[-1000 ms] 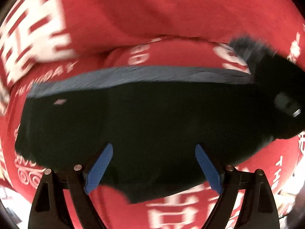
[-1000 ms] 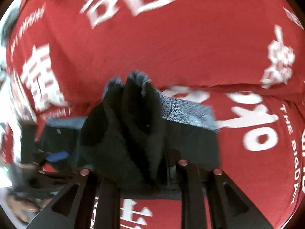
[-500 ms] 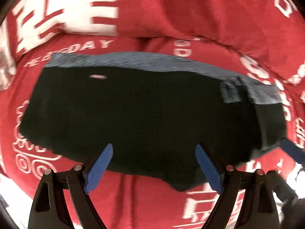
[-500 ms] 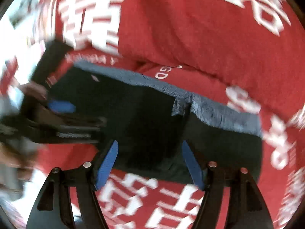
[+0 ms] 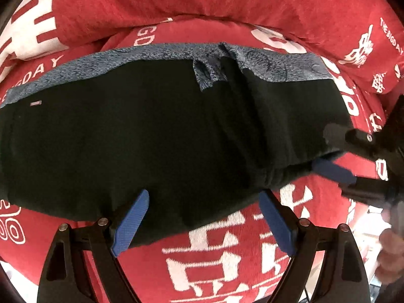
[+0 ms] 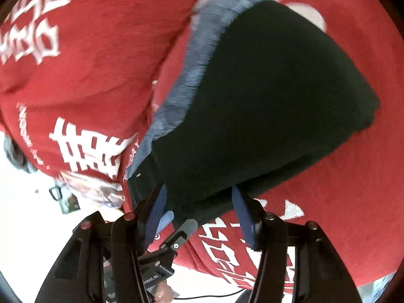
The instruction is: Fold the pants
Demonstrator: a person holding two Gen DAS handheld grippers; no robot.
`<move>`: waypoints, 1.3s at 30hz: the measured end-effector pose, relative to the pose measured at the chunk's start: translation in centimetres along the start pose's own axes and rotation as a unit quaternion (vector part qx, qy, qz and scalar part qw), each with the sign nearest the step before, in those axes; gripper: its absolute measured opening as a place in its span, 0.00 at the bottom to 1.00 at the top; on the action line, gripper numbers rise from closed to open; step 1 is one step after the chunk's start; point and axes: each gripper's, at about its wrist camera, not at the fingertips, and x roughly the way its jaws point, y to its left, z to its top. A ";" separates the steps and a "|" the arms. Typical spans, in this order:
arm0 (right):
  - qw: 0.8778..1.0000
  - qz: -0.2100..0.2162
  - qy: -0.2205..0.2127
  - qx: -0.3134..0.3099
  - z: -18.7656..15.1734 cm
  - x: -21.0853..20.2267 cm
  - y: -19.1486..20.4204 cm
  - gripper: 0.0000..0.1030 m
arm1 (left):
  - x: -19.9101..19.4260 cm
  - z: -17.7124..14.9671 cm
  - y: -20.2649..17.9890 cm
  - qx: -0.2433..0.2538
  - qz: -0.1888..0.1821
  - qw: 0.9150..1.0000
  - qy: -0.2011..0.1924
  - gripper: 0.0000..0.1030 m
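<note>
The pants [image 5: 164,136], black with a blue-grey band [image 5: 156,53] along the far edge, lie folded on a red cloth [image 5: 227,5] with white letters, and they fill the middle of both views. The left gripper [image 5: 202,217] hangs over the near edge of the pants with its jaws wide apart; the blue pads [image 5: 131,224] are on each side of the hem and hold nothing. The right gripper [image 6: 199,214] is at one end of the pants, and its jaws are closing; the near edge of the cloth lies between its pads, but I see no pad pressing on it, so I judge it as not gripped yet. In the left view the right gripper [image 5: 335,151] shows at the right end of the pants. The risk I see: if the right jaws close on the top layer only, the fold will open when lifted, and the lower layer will stay behind. If they close too deep, they may also catch the red cloth and drag it along. A small flap of the band [image 5: 204,75] is turned over near the middle, and it can make a lump in the next fold if nobody smooths it. No containers are visible in these views, so there are no contents to tell.
</note>
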 end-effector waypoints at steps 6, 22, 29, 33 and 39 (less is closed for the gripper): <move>0.999 0.026 -0.014 0.041 0.8 -0.2 -1.6 0.47 | 0.4 0.7 -0.4 0.000 0.020 1.000 0.000 0.87; 0.998 0.019 0.022 0.064 -1.3 3.0 -2.6 0.05 | -3.5 -0.4 3.3 -0.046 0.074 0.996 -0.015 0.87; 0.990 -0.056 0.063 -0.117 -1.0 -1.4 3.2 0.20 | -4.7 4.0 -0.2 -0.020 0.051 0.997 -0.051 0.87; 0.980 -0.113 -0.042 -0.156 2.9 -6.1 4.3 0.20 | -3.3 7.0 -4.0 0.008 0.045 0.997 -0.065 0.87; 0.972 -0.160 -0.083 -0.154 9.2 -5.4 3.7 0.18 | 1.3 9.6 -6.3 0.015 0.071 0.995 -0.066 0.87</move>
